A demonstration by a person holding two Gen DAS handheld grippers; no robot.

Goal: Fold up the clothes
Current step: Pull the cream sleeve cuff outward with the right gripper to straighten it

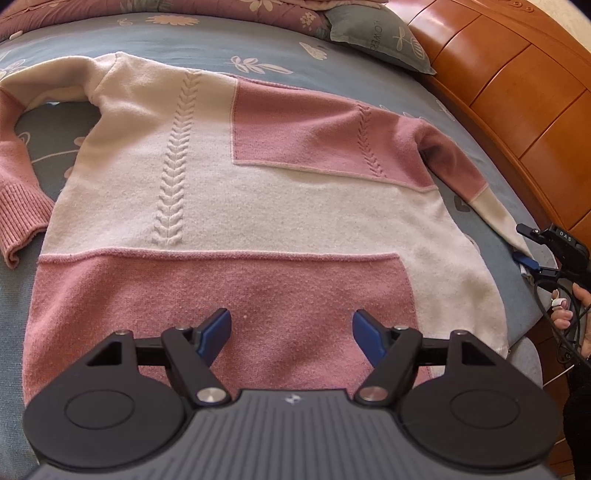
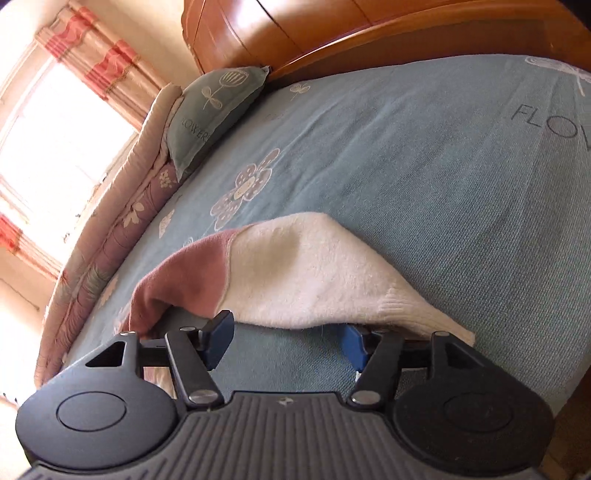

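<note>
A pink and cream knit sweater lies flat on the bed, hem towards me, sleeves spread to both sides. My left gripper is open and empty, hovering over the pink hem panel. My right gripper is open at the cuff end of the right sleeve; the sleeve's edge lies over the jaws and partly hides the right fingertip. In the left wrist view the right gripper shows at the sleeve's cream cuff near the bed's right edge.
The bed has a blue flowered sheet. A grey-green pillow and a pink quilt lie at its far end. A wooden footboard or cabinet runs along the right side. A window with curtains is beyond.
</note>
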